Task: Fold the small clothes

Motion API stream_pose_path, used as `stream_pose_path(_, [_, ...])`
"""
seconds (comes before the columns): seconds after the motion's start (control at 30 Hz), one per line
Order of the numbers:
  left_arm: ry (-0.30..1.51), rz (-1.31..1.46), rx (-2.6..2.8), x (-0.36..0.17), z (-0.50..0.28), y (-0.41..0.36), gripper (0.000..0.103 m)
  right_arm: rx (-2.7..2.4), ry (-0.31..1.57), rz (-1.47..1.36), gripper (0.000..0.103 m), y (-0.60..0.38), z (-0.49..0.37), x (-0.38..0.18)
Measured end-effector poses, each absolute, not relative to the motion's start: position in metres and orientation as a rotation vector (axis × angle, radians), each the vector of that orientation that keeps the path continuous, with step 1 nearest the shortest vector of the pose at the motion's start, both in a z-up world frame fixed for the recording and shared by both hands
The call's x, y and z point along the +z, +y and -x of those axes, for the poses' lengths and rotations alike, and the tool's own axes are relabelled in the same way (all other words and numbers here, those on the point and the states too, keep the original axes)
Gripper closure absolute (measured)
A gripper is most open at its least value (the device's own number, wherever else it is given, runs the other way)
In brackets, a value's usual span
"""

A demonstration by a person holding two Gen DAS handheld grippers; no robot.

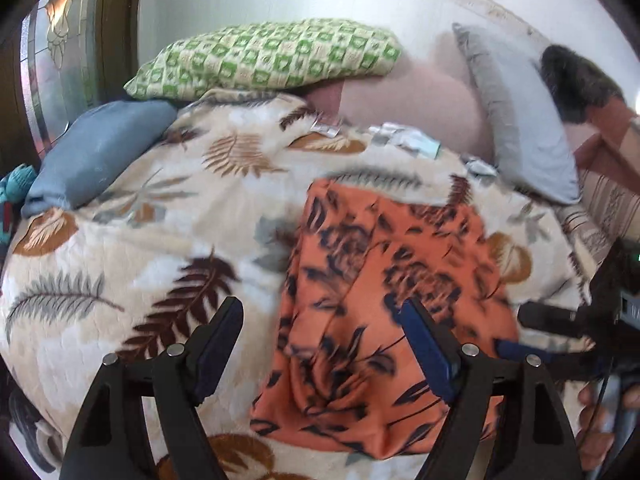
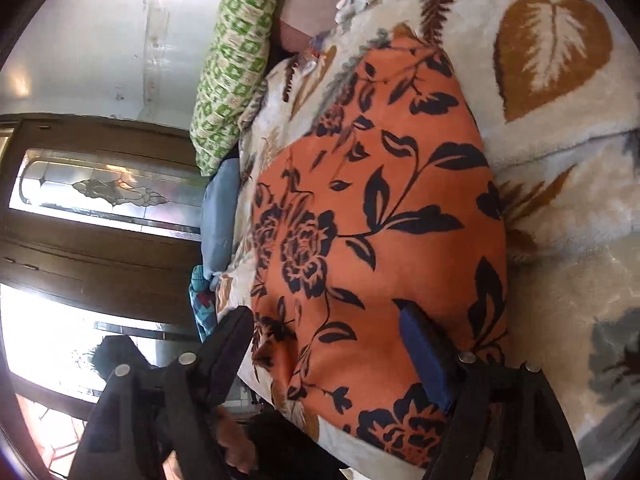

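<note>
Left gripper [image 1: 322, 320] first: its black jaws with blue pads stand wide apart at the bottom of the left wrist view, nothing pinched between them, one finger over the blanket and the other over cloth. Just ahead of those fingers lies the orange garment with a dark navy flower and leaf print [image 1: 384, 280], folded into a rough rectangle, filling the lower middle and right of that frame, a bit blurred. Over to the right gripper [image 2: 326, 316], low in its own view and rolled sideways: jaws spread wide too, holding nothing, with the same orange garment [image 2: 372, 208] spread right beneath and beyond them through the centre of the frame. At the right edge of the left wrist view you can see the right gripper [image 1: 560, 328] beside the garment, with a hand [image 1: 600, 420] behind it. The garment rests on a cream fleece blanket patterned with brown, rust and grey leaves [image 1: 140, 240]. Further out, upper middle, a green-and-cream checked pillow [image 1: 268, 56]; to its lower left a slate-blue cushion [image 1: 96, 152]; upper right a pale grey pillow [image 1: 520, 120] leaning against the white wall [image 1: 320, 0]. Far left, a dark wooden door with patterned glass [image 1: 60, 40].
</note>
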State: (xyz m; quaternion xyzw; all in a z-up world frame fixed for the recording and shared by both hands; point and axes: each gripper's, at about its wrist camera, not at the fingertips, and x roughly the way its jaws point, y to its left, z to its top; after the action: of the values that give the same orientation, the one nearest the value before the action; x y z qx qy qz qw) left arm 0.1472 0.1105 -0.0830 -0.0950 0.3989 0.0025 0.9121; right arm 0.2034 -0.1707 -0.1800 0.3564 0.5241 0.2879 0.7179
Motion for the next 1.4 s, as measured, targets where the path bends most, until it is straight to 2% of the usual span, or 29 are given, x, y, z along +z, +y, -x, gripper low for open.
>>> stream_pose_path(0.1, [0.869,0.168,0.001,-0.1,-0.157,0.102,0.02,0.656,1.136,-0.82,0.024,-0.178,-0.195,-0.172])
stream_pose_path(0.2, [1.02,0.096,0.037,-0.147,-0.168,0.094,0.02,0.667,1.157,-0.83,0.024,-0.179,-0.195,-0.188])
stream_pose_path(0.23, [1.01,0.134,0.032,-0.154,-0.167,0.098,0.02,0.671,1.159,-0.864,0.024,-0.182,-0.196,-0.193])
stream_pose_path(0.33, [1.006,0.155,0.029,-0.149,-0.169,0.101,0.02,0.682,1.186,-0.84,0.024,-0.182,-0.202,-0.183])
stream_pose_path(0.5, [0.988,0.145,0.02,-0.15,-0.169,0.1,0.02,0.709,1.107,-0.803,0.024,-0.181,-0.235,-0.15])
stream_pose_path(0.7, [0.98,0.152,0.007,-0.151,-0.168,0.102,0.02,0.605,1.185,-0.867,0.026,-0.181,-0.285,-0.198])
stream_pose_path(0.83, [0.984,0.172,0.0,-0.152,-0.169,0.104,0.02,0.613,1.153,-0.714,0.026,-0.172,-0.27,-0.157])
stream_pose_path(0.93, [0.988,0.186,-0.007,-0.152,-0.169,0.106,0.02,0.687,1.113,-0.715,0.026,-0.168,-0.244,-0.136])
stream_pose_path(1.0, [0.99,0.194,-0.005,-0.153,-0.169,0.106,0.02,0.706,1.12,-0.713,0.025,-0.166,-0.225,-0.14])
stream_pose_path(1.07, [0.994,0.196,-0.007,-0.153,-0.169,0.106,0.02,0.662,1.217,-0.676,0.023,-0.161,-0.215,-0.171])
stream_pose_path(1.13, [0.986,0.19,-0.005,-0.152,-0.168,0.107,0.02,0.659,1.207,-0.698,0.023,-0.163,-0.214,-0.187])
stream_pose_path(1.3, [0.985,0.195,-0.004,-0.151,-0.167,0.107,0.02,0.672,1.157,-0.629,0.023,-0.159,-0.203,-0.141])
stream_pose_path(1.4, [0.985,0.195,-0.004,-0.151,-0.167,0.107,0.02,0.692,1.148,-0.637,0.022,-0.167,-0.184,-0.141])
